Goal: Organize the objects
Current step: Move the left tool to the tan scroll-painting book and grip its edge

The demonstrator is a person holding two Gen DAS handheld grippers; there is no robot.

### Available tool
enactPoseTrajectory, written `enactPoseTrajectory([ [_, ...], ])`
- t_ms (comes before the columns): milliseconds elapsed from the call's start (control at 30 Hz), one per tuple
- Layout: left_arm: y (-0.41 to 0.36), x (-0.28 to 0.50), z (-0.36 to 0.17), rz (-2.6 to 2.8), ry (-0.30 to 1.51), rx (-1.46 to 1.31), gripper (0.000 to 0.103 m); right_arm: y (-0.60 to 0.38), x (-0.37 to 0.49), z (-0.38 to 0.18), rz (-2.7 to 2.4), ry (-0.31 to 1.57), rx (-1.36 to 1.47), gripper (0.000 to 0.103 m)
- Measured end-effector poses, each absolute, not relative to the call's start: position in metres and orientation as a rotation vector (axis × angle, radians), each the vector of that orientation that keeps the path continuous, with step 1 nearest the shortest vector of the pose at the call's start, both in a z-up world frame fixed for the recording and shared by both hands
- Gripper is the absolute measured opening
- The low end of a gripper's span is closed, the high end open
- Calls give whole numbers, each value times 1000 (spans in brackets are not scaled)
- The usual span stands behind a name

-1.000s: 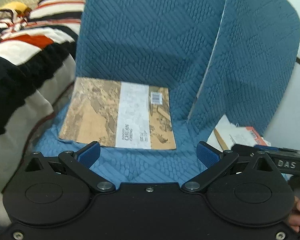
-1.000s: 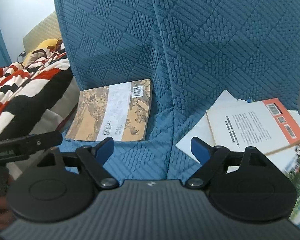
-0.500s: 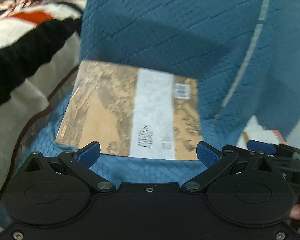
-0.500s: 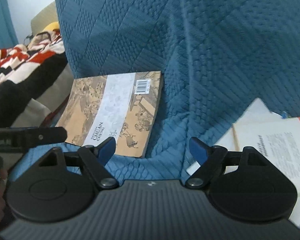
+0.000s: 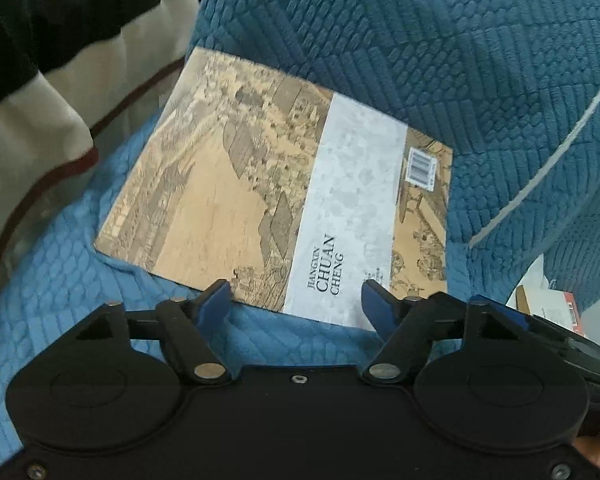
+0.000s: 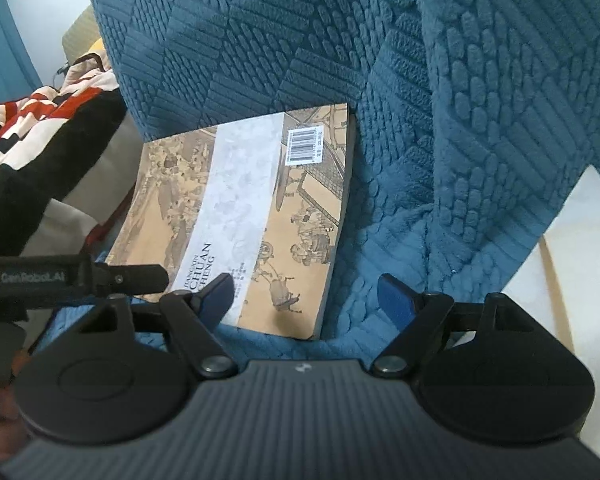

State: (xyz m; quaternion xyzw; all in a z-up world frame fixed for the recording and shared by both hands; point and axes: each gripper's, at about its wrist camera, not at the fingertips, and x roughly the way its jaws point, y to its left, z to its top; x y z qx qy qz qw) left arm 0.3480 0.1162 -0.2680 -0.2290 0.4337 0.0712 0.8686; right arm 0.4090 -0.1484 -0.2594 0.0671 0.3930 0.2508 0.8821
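Both the left gripper [image 5: 294, 298] and right gripper [image 6: 306, 294], jaws closing but unclamped, are aimed at the book [image 5: 284, 196], probably for lifting.

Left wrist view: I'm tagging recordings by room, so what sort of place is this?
Probably a living room or bedroom at home: a book lies on a blue quilted sofa cover, beside a striped blanket.

At the right edge of the right wrist view, the white book [image 6: 588, 280] is cut off, its small print too blurred to read. In the left wrist view, the near edge of the tan picture-cover book [image 5: 228, 200] is partly hidden behind the gripper, and the striped blanket [image 5: 32, 92] at upper left is blurred and cropped.
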Motion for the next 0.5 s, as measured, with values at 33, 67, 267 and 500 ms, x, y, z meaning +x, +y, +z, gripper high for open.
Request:
enactPoseTrajectory([
  [33,117,349,-271,151,920,-494,65,-149,412,-262,527,824,152,73],
  [67,118,350,-274,151,931,-514,62,-149,415,-264,533,833,169,69],
  [267,119,349,-281,145,937,-541,63,-148,430,-275,610,896,293,67],
  [500,118,346,-278,132,939,-591,63,-158,439,-271,627,944,432,67],
])
